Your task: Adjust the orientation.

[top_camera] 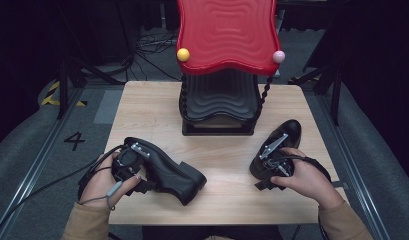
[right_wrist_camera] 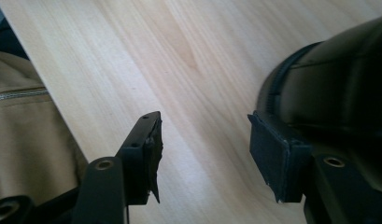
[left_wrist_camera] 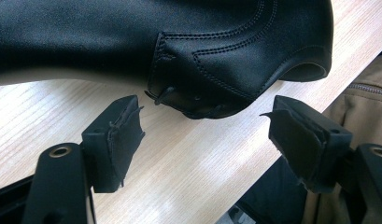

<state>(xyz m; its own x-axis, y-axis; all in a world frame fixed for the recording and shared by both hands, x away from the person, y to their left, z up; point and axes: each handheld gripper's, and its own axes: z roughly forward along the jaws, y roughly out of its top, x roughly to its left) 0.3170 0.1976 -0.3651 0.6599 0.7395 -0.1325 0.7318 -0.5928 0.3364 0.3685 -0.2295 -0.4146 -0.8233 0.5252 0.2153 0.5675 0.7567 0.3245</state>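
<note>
Black leather ankle boot with a chunky heel (top_camera: 167,172), lying on its side at the lower left of the high view, is one of two; the matching black leather boot (top_camera: 282,142) rests at the lower right of that frame. Both sit on the pale wooden table (top_camera: 227,190), in front of a black ribbed rack with a glossy red wavy top shelf (top_camera: 227,35) in the upper centre.

The step in hand looks like taking hold of each boot at once. To do it well, each hand should push forward until one pad goes inside the boot's opening and the other outside, then close on the collar, where the leather is thin enough to pinch; the rounded heel would likely slip.

The left gripper (left_wrist_camera: 205,126) stands wide, both pads apart from the boot (left_wrist_camera: 188,42), whose stitched rear and collar edge hang just beyond the tips. It holds nothing.

The right gripper (right_wrist_camera: 205,135) is also spread wide and empty. Its right-hand pad lies against or just beside the dark boot (right_wrist_camera: 338,84) at the right of the frame; I cannot tell whether they touch. The other pad hovers over bare wood.
</note>
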